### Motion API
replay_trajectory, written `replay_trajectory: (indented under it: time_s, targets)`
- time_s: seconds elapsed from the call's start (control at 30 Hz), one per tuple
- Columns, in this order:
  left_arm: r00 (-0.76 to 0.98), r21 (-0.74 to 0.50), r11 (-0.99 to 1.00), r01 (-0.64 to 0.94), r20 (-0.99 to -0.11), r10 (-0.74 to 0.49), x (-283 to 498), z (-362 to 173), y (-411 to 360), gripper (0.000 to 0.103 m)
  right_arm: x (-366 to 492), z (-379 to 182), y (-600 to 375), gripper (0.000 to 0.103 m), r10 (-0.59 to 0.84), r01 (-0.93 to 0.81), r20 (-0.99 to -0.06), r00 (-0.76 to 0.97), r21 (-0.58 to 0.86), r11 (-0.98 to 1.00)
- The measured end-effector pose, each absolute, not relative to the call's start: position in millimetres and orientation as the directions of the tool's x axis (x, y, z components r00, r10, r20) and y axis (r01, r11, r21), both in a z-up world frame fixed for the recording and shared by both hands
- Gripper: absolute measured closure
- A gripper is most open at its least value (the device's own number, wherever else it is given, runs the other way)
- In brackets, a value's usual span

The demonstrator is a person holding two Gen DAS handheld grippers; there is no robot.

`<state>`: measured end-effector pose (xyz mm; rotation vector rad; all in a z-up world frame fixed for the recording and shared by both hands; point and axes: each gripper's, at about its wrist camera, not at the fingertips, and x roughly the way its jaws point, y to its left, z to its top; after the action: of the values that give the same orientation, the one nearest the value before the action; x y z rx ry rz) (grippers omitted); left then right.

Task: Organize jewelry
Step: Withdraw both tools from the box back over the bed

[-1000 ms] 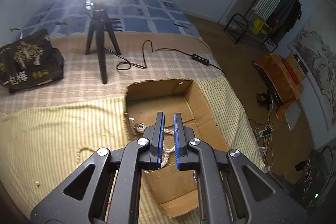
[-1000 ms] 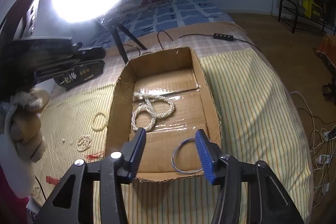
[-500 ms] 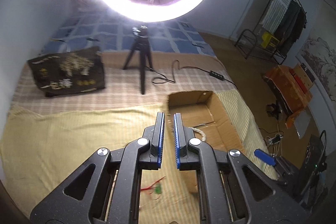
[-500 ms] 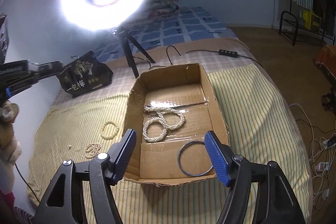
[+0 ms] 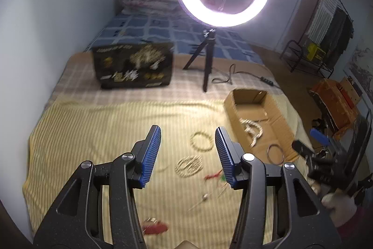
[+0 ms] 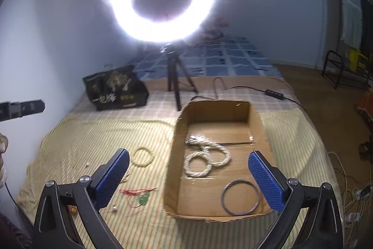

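Observation:
An open cardboard box (image 6: 260, 123) lies on the striped yellow cloth (image 6: 93, 132); it holds a white pearl necklace (image 6: 205, 158) and a metal bangle (image 6: 240, 197). On the cloth left of it lie a beaded bracelet (image 6: 142, 156), a red cord with a green pendant (image 6: 139, 196) and small loose beads. In the left wrist view the box (image 5: 230, 109), a bead bracelet (image 5: 201, 141), a coiled pearl bracelet (image 5: 188, 166) and a red item (image 5: 155, 228) show. My left gripper (image 5: 187, 153) is open and empty above the cloth. My right gripper (image 6: 186, 176) is wide open, empty, before the box.
A lit ring light on a black tripod (image 6: 174, 76) stands behind the box, with a cable and switch (image 6: 272, 92). A black printed bag (image 6: 114, 90) sits at the back left. The bed's right edge drops to a floor with a clothes rack (image 5: 321, 43).
My left gripper has opened from shut and swung left, away from the box, over the loose jewelry. My right gripper has opened wider and pulled back a little from the box.

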<state>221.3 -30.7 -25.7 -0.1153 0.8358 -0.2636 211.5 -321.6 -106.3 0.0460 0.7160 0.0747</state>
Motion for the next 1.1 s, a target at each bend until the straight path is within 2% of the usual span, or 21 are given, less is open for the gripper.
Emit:
replay_trajectory:
  time_s: [0.2,0.3,0.47,0.77,1.1]
  targets:
    - [0.616,-0.205,0.965,0.167,-0.742,-0.264,185,-52,8,0.053,217,-114,-299,0.0,0.123,-0.114,-0.699,0.704,0.06,0.992]
    - [0.593,-0.223,0.962,0.16,-0.757,-0.274,171,-66,25,0.04,220,-119,-291,0.0,0.151,-0.135,-0.719,0.678,0.079,0.988]
    - [0.55,-0.259,0.957,0.131,-0.784,-0.288,154,-90,44,0.035,227,-130,-279,0.0,0.189,-0.144,-0.743,0.642,0.125,0.982]
    - [0.419,-0.28,0.954,0.104,-0.858,-0.297,142,-145,32,0.033,246,-161,-248,0.0,0.245,-0.158,-0.796,0.553,0.188,0.969]
    - [0.389,-0.235,0.972,0.029,-0.893,-0.227,144,-177,22,0.033,270,-198,-219,0.0,0.253,-0.166,-0.852,0.459,0.198,0.966]
